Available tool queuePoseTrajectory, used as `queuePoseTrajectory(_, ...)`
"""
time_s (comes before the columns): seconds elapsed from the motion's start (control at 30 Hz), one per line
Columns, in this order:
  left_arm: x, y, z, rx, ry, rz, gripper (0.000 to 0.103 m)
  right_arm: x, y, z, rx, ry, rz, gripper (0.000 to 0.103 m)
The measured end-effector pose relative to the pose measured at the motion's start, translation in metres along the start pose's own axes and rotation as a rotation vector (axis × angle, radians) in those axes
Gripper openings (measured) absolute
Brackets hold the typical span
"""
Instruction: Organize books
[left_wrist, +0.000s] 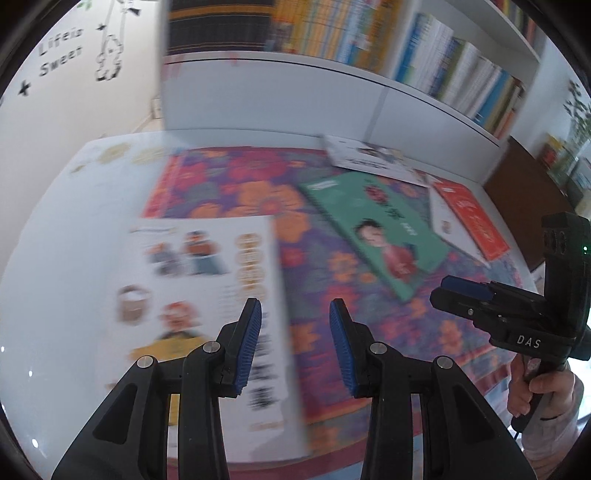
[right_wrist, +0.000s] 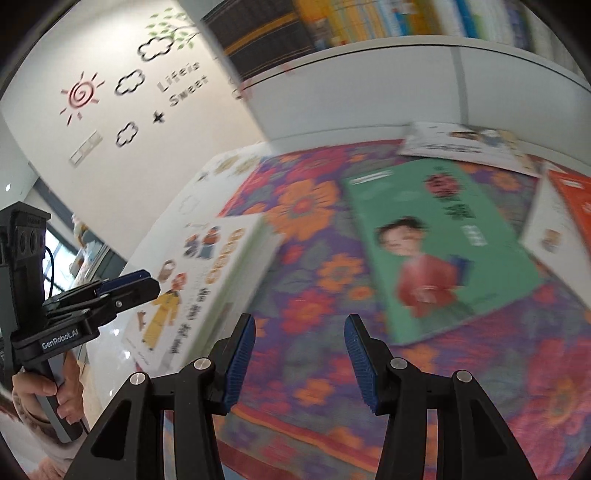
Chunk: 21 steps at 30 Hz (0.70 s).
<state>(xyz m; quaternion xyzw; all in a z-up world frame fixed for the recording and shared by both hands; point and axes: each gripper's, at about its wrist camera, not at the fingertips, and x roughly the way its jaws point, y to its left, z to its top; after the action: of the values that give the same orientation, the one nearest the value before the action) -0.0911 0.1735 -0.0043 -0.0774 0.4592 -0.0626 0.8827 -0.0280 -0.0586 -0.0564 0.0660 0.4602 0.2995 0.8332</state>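
Both grippers empty: left gripper (left_wrist: 295, 321) jaws narrow, right gripper (right_wrist: 299, 332) wider, nothing between the pads, likely free for the next pick. Landmark: floral cloth (right_wrist: 310, 206). White picture book (left_wrist: 207, 280) lies flat on its near-left edge, probably first of a stack. Green book (right_wrist: 436, 243) mid-cloth, red book (left_wrist: 469, 218) and white book (left_wrist: 369, 155) further back, loose and askew, unsorted.

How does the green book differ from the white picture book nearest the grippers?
The green book lies wholly on the floral cloth; the white picture book overhangs its left edge. Green shows one child figure, white several small figures. Both lie flat, cover up, ungripped.
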Motion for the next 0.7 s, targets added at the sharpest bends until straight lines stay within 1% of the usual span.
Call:
queuePoseTrajectory(0.07, 0.009, -0.023, 0.004, 0.016, 0.008, -0.023, 0.036, -0.014, -0.026, -0.003, 0.039, -0.016, -0.007, 0.048)
queuePoseTrajectory(0.17, 0.028, -0.068, 0.012, 0.046, 0.026, -0.07, 0.036, -0.037, -0.077, -0.01, 0.125, -0.036, -0.027, 0.048)
queuePoseTrajectory(0.3, 0.063, -0.137, 0.026, 0.083, 0.063, -0.165, 0.036, -0.077, -0.153, -0.022, 0.218, -0.096, -0.101, 0.048)
queuePoseTrajectory(0.37, 0.076, -0.165, 0.032, 0.083, 0.062, -0.196, 0.036, -0.096, -0.189, -0.024, 0.264, -0.128, -0.113, 0.048)
queuePoseTrajectory(0.43, 0.094, -0.197, 0.042, 0.075, 0.066, -0.236, 0.036, -0.115, -0.229, -0.022, 0.31, -0.167, -0.133, 0.048)
queuePoseTrajectory(0.47, 0.104, -0.211, 0.047, 0.07, 0.068, -0.25, 0.036, -0.125, -0.251, -0.018, 0.326, -0.188, -0.16, 0.048)
queuePoseTrajectory(0.57, 0.137, -0.255, 0.061, 0.066, 0.082, -0.285, 0.036, -0.139, -0.3, -0.006, 0.35, -0.228, -0.215, 0.048)
queuePoseTrajectory(0.63, 0.162, -0.277, 0.07, 0.049, 0.103, -0.319, 0.036, -0.141, -0.335, 0.006, 0.39, -0.241, -0.198, 0.048)
queuePoseTrajectory(0.7, 0.181, -0.293, 0.076, 0.036, 0.102, -0.325, 0.036, -0.137, -0.363, 0.017, 0.424, -0.243, -0.178, 0.048)
